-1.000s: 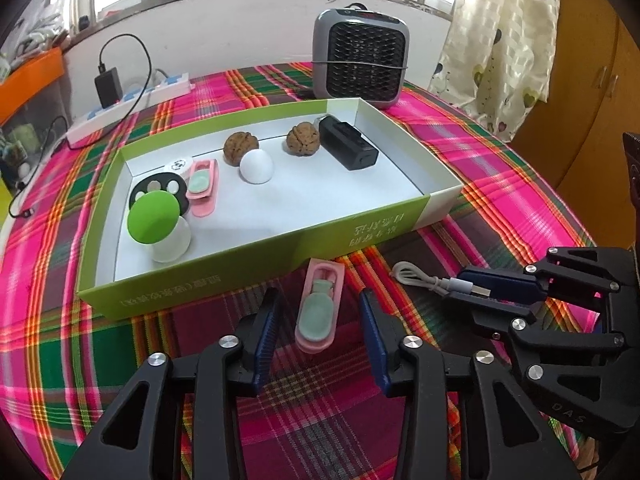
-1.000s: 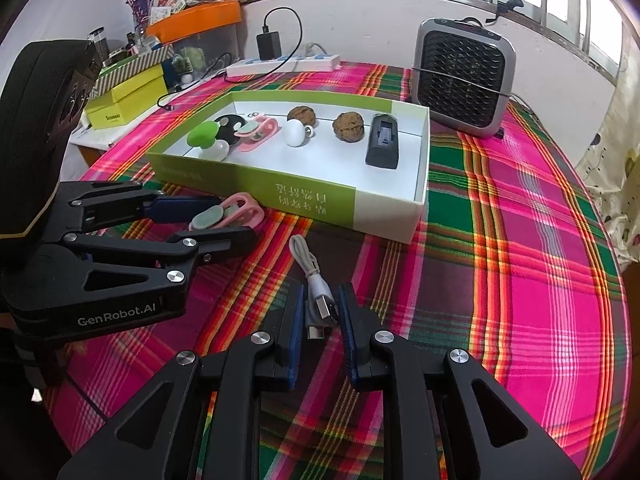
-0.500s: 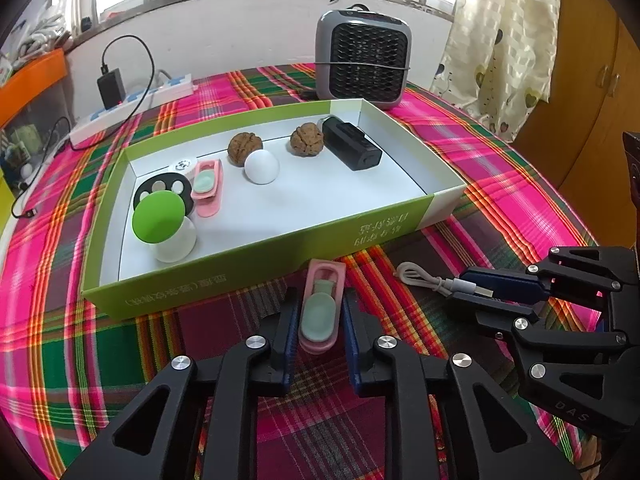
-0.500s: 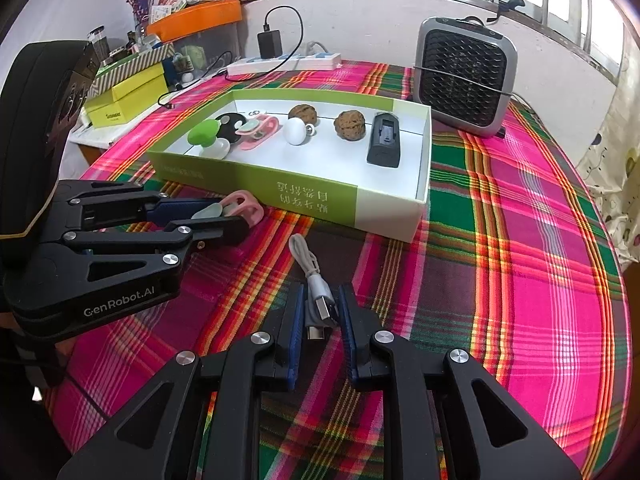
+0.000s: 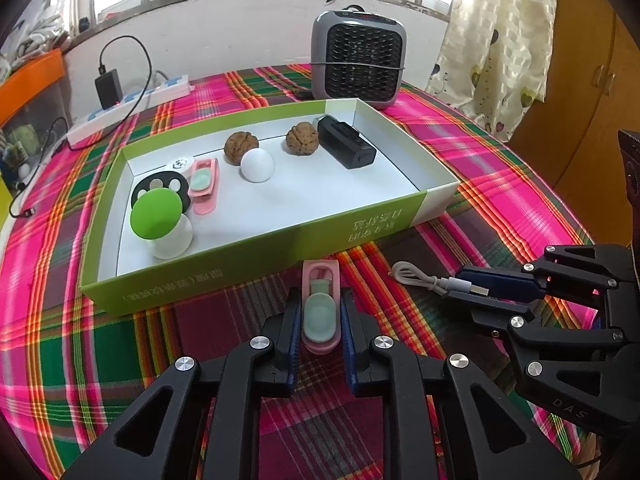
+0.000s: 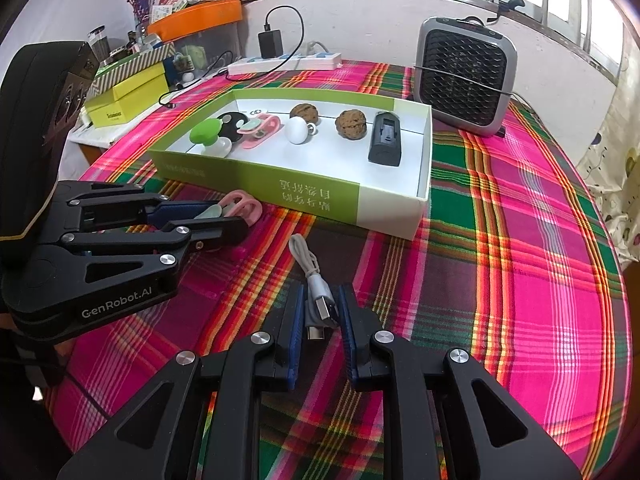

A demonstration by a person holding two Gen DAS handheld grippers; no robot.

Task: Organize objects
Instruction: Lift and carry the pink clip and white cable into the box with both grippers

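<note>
My left gripper point(image 5: 320, 304) is shut on a pink clip with a pale green pad point(image 5: 321, 304), just in front of the green and white box point(image 5: 256, 254). The gripper point(image 6: 230, 220) and the clip point(image 6: 240, 206) also show in the right wrist view. My right gripper point(image 6: 320, 304) is shut on the plug end of a short grey USB cable point(image 6: 316, 284), which lies on the plaid cloth. The right gripper point(image 5: 460, 286) and the cable point(image 5: 416, 276) also show in the left wrist view.
The box holds a green mushroom-shaped item point(image 5: 160, 220), a second pink clip point(image 5: 204, 184), a white ball point(image 5: 258, 165), two walnuts point(image 5: 241, 147), and a black device point(image 5: 346, 146). A grey heater point(image 5: 358, 62) and a power strip point(image 5: 128, 110) stand behind.
My left gripper moved forward and closed on the pink clip, then lifted it slightly. My right gripper stayed shut on the cable.
</note>
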